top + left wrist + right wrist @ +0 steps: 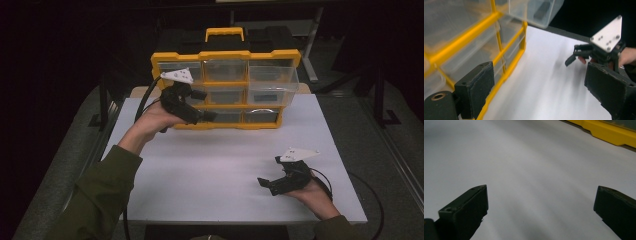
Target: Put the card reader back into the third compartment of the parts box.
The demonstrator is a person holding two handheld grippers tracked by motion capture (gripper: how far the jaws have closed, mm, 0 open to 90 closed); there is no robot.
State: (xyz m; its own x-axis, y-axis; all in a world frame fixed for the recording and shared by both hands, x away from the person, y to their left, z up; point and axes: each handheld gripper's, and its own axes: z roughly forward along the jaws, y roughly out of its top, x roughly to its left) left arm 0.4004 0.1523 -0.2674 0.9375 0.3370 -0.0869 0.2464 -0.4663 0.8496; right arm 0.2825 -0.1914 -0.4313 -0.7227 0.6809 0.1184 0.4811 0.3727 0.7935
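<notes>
A yellow drawer cabinet [226, 54] with clear plastic drawers stands upright at the back of the white table [225, 165]. One clear drawer [272, 86] on its right side is pulled out toward me. My left gripper [204, 105] hovers at the cabinet's lower left front, open, with nothing between its jaws. In the left gripper view the left gripper [539, 75] has the cabinet frame [499, 50] to its left and the pulled-out drawer [534, 12] above. My right gripper [268, 171] rests low near the table's front right, open and empty. The right gripper [541, 192] faces bare table.
The cabinet has a yellow carry handle [224, 33] on top. Its yellow base [609, 132] lies far ahead of the right gripper. The right gripper [574, 53] sits across the table in the left gripper view. Dark floor surrounds the table.
</notes>
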